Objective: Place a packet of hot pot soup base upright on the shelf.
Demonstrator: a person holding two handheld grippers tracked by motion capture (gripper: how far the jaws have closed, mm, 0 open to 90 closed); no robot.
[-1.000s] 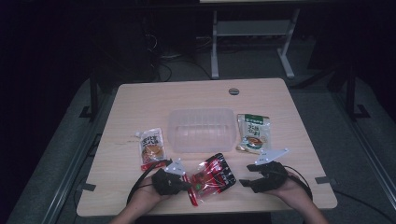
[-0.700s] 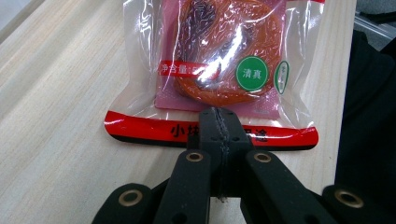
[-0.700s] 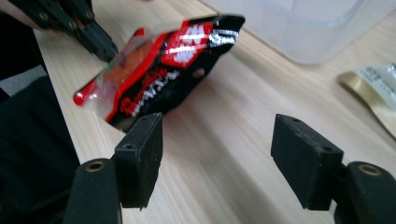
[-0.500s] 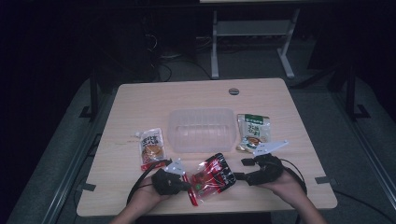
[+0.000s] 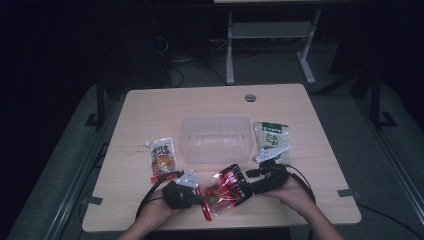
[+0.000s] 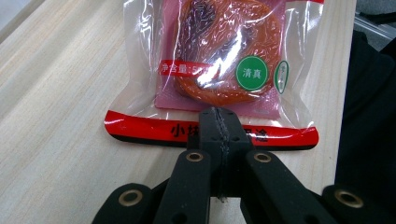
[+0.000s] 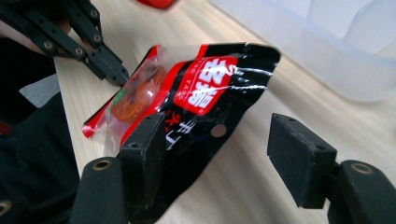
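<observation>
On the table [image 5: 150,105], a clear tub [image 5: 216,138] sits far of the red pouch [image 5: 226,189], near centre. The left gripper [image 6: 218,122] pinches the pouch's seam; the right gripper [image 7: 210,154], just narrowing, straddles its far end ungripped. Next, probably: clamp, then lift together.

My right gripper [image 5: 248,187] slid left from beside the green packet [image 5: 271,138] to the red snack bag [image 5: 226,189], jaws closing a bit, bag's edge now btwn them.
</observation>
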